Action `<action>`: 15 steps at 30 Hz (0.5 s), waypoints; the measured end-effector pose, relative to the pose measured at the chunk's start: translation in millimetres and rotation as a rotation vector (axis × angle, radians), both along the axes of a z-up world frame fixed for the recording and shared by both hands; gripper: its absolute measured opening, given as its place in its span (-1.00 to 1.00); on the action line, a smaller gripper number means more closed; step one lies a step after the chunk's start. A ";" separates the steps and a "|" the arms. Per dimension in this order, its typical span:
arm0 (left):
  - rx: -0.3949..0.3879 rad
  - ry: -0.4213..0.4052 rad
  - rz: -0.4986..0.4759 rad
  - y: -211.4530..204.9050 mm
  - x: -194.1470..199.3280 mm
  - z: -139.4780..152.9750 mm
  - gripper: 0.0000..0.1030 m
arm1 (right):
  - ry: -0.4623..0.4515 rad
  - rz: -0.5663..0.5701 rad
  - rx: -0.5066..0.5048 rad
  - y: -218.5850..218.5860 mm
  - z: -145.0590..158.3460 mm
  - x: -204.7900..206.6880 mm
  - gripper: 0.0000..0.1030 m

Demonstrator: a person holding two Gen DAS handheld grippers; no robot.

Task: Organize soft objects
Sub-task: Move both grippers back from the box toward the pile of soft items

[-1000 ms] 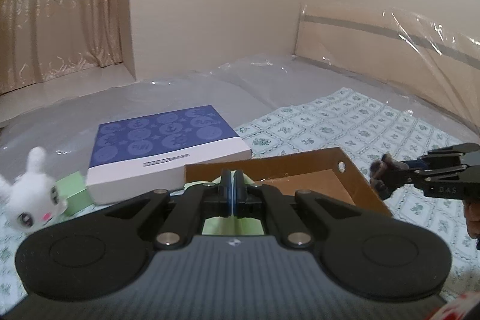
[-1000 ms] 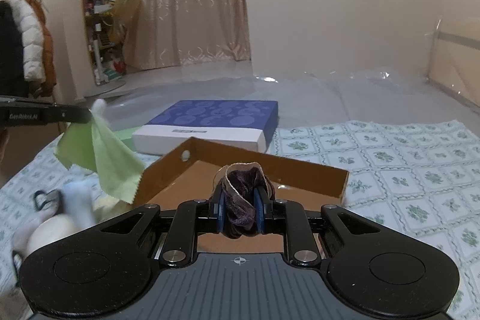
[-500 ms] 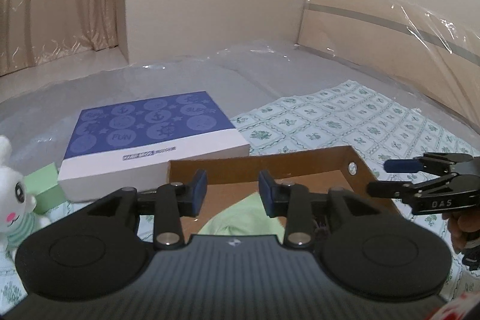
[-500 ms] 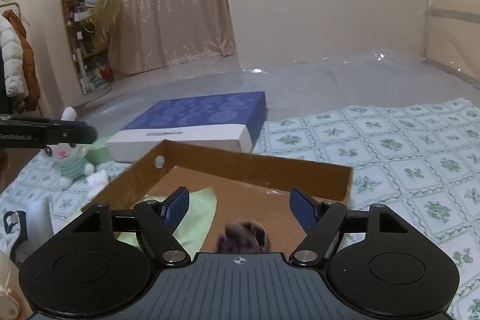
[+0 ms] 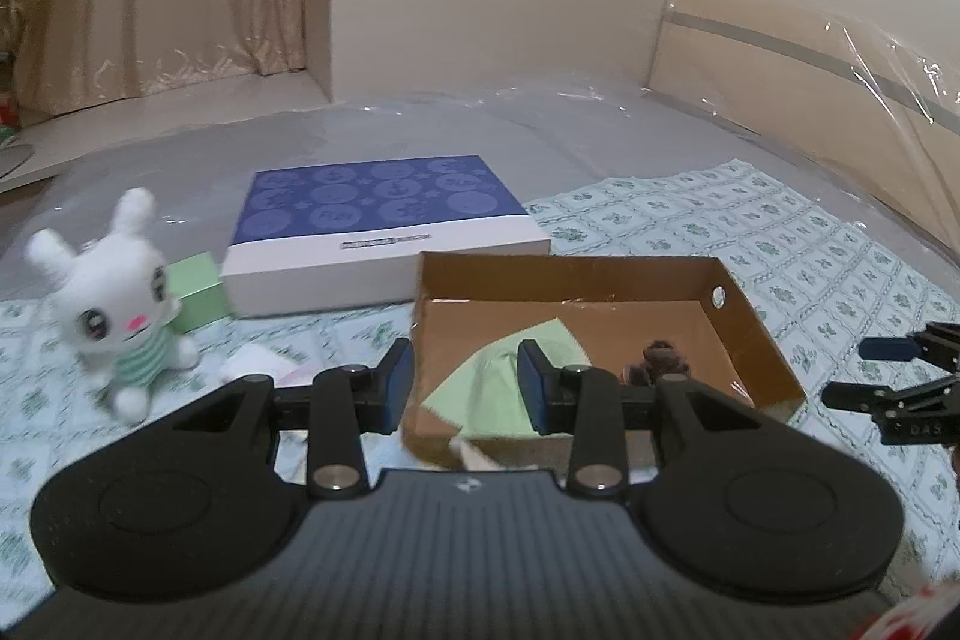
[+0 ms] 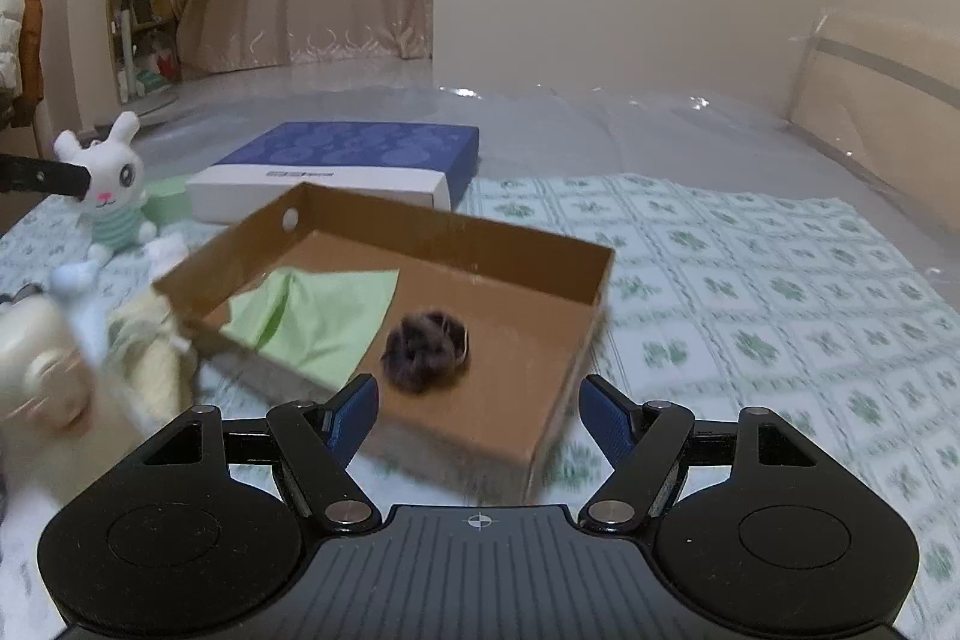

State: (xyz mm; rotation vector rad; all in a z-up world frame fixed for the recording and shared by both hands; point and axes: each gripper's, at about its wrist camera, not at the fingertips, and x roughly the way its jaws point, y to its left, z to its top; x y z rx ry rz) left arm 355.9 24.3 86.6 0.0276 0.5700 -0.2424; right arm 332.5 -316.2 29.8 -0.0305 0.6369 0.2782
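An open cardboard box (image 5: pixel 570 268) (image 6: pixel 456 226) lies on the patterned sheet. Inside it a green cloth (image 5: pixel 480 394) (image 6: pixel 318 316) lies on the left, and a dark fuzzy scrunchie (image 5: pixel 657 358) (image 6: pixel 427 349) sits near the middle. My left gripper (image 5: pixel 465 379) hovers open over the box's near left corner, holding nothing. My right gripper (image 6: pixel 480 403) is wide open at the box's near edge, also bare; in the left wrist view it (image 5: pixel 867 370) shows to the right of the box. A white bunny plush (image 5: pixel 114 304) (image 6: pixel 111 193) sits left of the box.
A blue-and-white flat box (image 5: pixel 372 220) (image 6: pixel 342 160) lies behind the cardboard box, with a small green box (image 5: pixel 198 289) beside it. A cream plush (image 6: pixel 42 376) and other pale soft items, blurred, lie at the near left. Plastic-wrapped mattress and headboard (image 5: pixel 810 58) lie beyond.
Both grippers opened: the left let go of the green cloth, the right let go of the scrunchie, and both now lie in the box. Both grippers have drawn back from it.
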 end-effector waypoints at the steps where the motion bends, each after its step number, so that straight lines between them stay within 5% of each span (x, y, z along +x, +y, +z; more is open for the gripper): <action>1: 0.004 -0.002 0.012 2.6 -10.7 2.6 -0.35 | 0.002 -0.005 -0.002 0.8 2.4 -10.2 0.43; 15: -0.015 0.003 0.126 25.5 -147.0 4.6 -0.27 | 0.004 -0.050 0.016 19.4 35.1 -133.0 0.43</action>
